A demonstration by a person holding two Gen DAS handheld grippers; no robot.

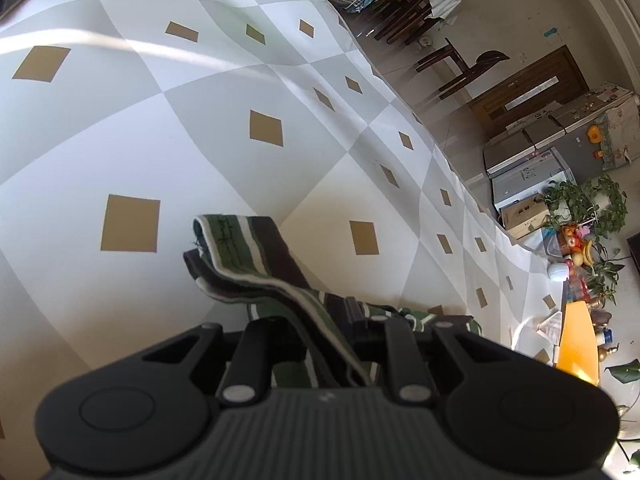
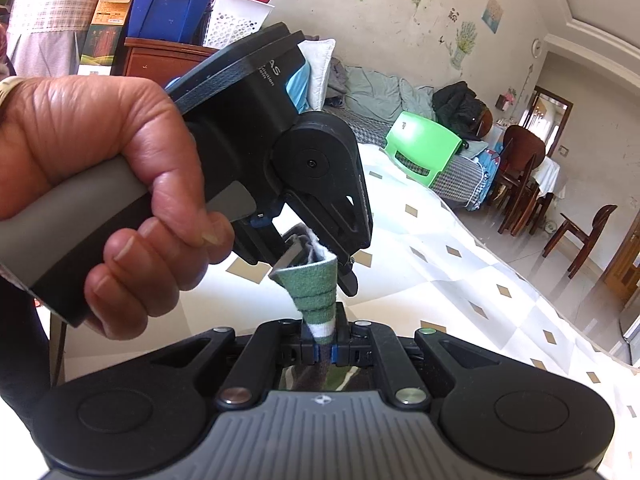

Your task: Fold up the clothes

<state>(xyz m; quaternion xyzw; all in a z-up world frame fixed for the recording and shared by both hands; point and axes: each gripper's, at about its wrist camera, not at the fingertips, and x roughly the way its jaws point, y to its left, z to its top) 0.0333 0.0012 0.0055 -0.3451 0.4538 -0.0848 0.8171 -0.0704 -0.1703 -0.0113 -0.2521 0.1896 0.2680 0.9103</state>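
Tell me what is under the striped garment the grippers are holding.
Under the striped garment lies the checked tablecloth. Both the left gripper and the right gripper are shut on the cloth. The patch straight below is hidden by the garment.

Checkered cloth (image 1: 224,152), white and grey with tan squares, covers table. Green plastic chair (image 2: 424,152) beyond far edge. Dark wooden chairs (image 2: 576,236) on floor by far-right corner. Blue bin (image 2: 168,16), white perforated basket (image 2: 236,24) atop wooden cabinet (image 2: 160,60). Potted plant (image 1: 588,204), fruit (image 1: 582,250) off right edge.
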